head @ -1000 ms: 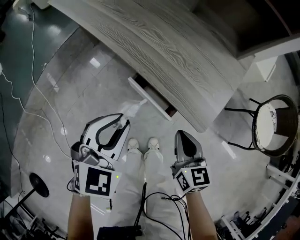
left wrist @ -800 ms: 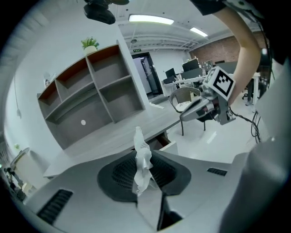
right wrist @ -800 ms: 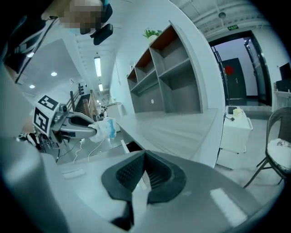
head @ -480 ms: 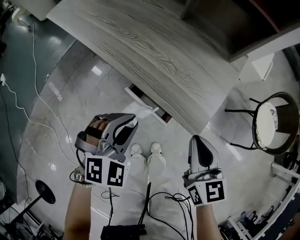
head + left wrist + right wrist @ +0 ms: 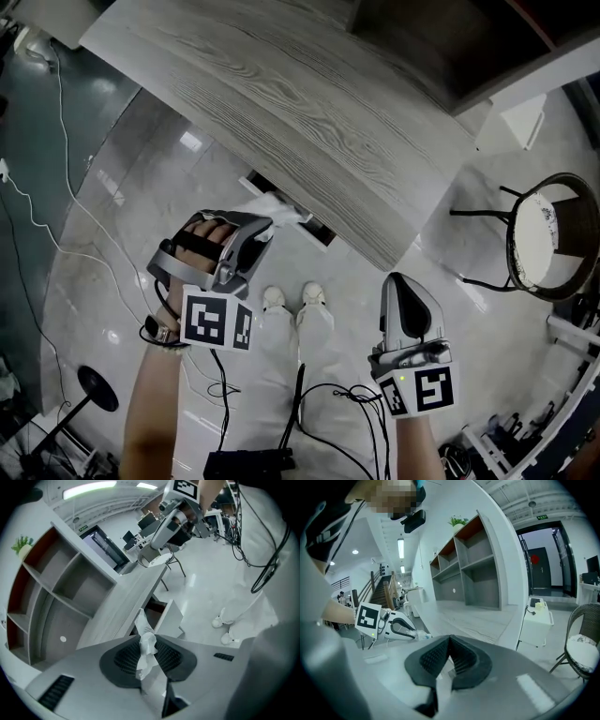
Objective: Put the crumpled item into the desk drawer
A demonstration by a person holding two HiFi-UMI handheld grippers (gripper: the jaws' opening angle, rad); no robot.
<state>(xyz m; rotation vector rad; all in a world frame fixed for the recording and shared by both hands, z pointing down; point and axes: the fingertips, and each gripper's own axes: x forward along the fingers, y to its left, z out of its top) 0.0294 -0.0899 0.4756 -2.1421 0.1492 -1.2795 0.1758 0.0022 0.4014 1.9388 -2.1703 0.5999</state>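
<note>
Left gripper [image 5: 263,231] has advanced and rolled toward the open desk drawer [image 5: 317,232] at 12 o'clock, jaws clamping the crumpled item [image 5: 146,648] at the drawer's lip, release pending; right gripper [image 5: 403,289], closed and empty, idles at 5 o'clock.

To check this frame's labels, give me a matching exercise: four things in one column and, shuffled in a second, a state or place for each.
Things:
1. left gripper
2. right gripper
3. drawer
4. chair

States or places:
A. stands past the end of the desk
B. fingers shut, nothing between them
C. pulled open under the desk
D. fingers shut on the tissue

Pairs: 1-D, 2-B, 3-C, 4-A
</note>
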